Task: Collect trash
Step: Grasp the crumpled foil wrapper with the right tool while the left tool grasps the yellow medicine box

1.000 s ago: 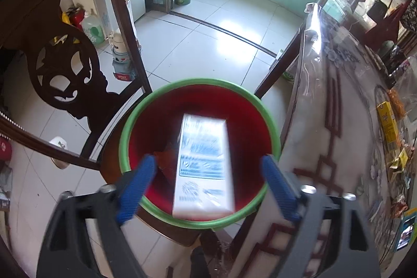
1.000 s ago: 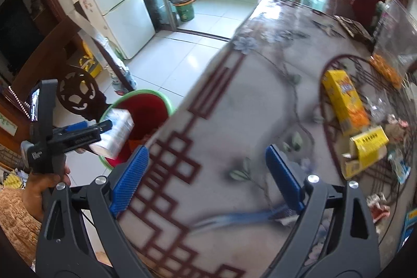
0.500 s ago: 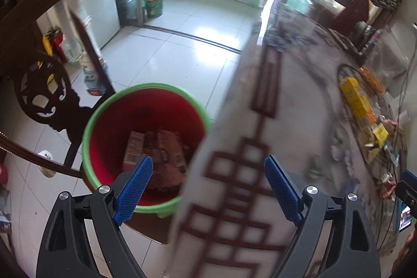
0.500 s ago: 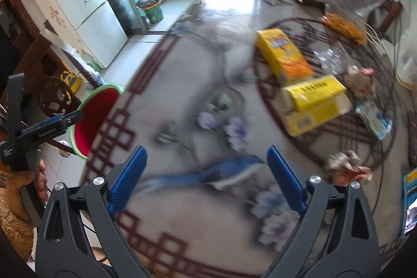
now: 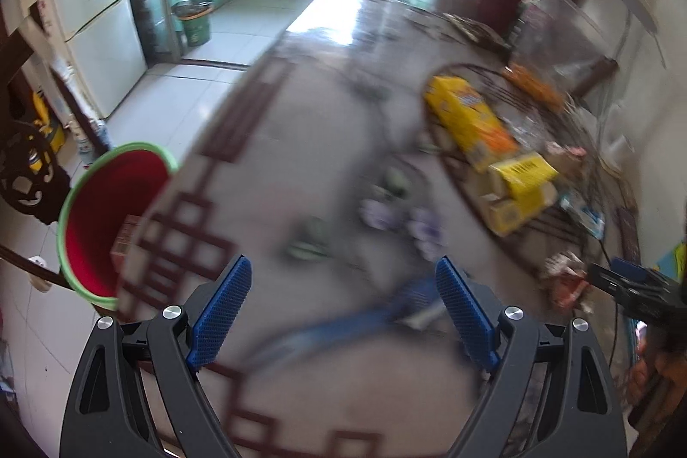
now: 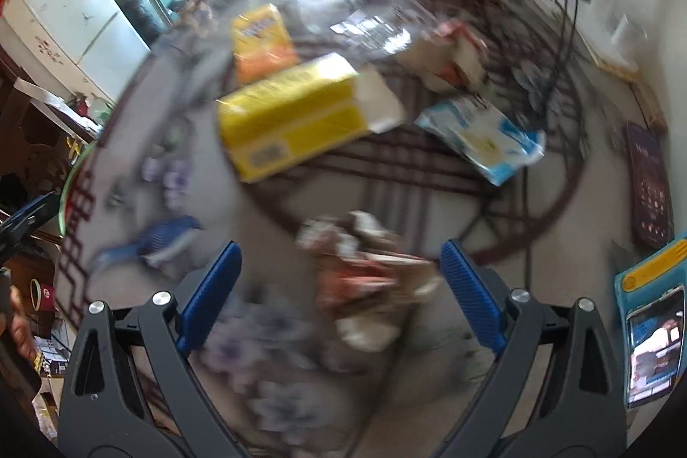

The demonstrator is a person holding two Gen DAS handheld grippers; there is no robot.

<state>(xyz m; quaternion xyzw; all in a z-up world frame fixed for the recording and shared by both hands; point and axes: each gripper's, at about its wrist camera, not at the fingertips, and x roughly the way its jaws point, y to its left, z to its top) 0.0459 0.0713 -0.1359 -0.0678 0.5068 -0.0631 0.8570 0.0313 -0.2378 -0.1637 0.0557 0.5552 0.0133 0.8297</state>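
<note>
Your left gripper (image 5: 341, 312) has its jaws wide apart, holding nothing above the worktop (image 5: 300, 166). Your right gripper (image 6: 339, 297) jaws, equally spread, straddle the crumpled wrapper (image 6: 365, 282) without touching it.

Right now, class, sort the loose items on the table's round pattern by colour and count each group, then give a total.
Yellow boxes: 2, one with orange print and one lying open-ended
Blue-and-white packet: 1
Crumpled reddish wrapper: 1
White-and-red carton: 1
Total: 5
</note>
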